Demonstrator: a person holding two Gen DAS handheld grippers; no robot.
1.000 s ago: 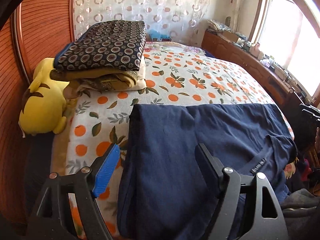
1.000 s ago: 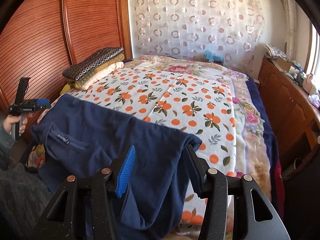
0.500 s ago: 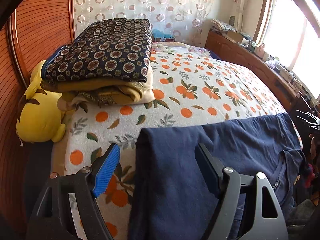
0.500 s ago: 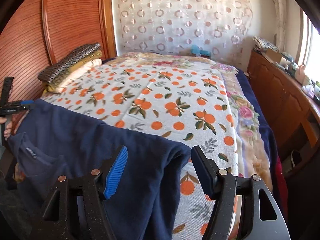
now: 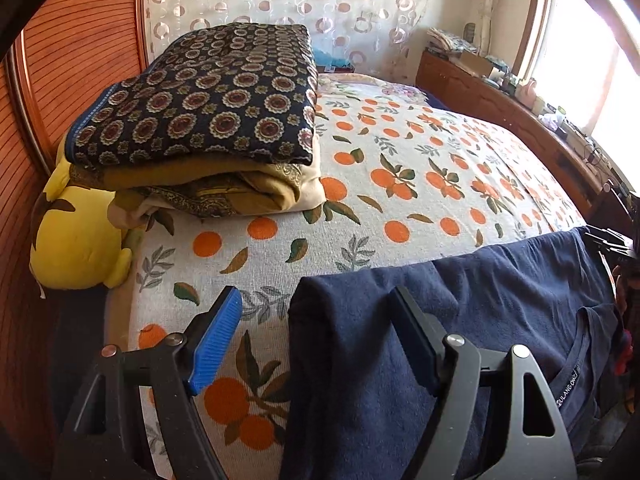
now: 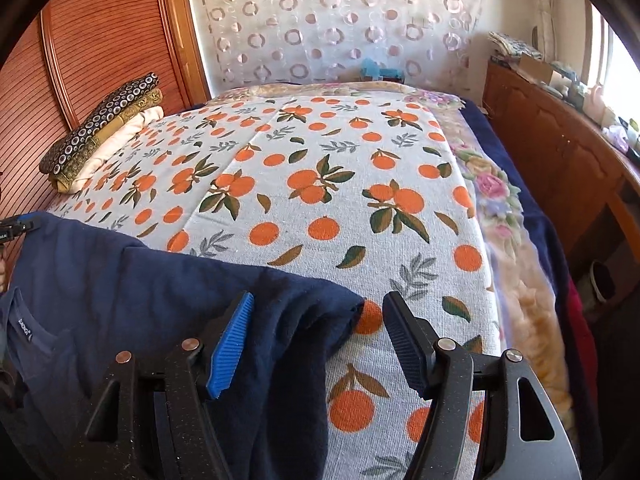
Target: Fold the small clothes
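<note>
Item: navy shirt, one piece, draped over the near edge of the bed, collar and label at 4 o'clock in the left view, 8 o'clock in the right view.

Left gripper: jaws apart, nothing clamped. The shirt's folded corner lay between them at 6 o'clock, clear of the blue pad; contact with the dark pad could not be told.

Right gripper: jaws had just been opening and stood apart, the shirt's other corner loose between them.

Handling, judged: soft, light, limp knit; it would sag and crease, not slip, and hold no shape unsupported. Best taken by the two corners or along the doubled edge.

Orientation: long axis ran side to side along the bed's edge, from one gripper to the other; neck opening faced the person, folded edge faced the far wall.

Farther: blanket stack at 11 o'clock, yellow plush beside it at 9, curtain at 12.
</note>
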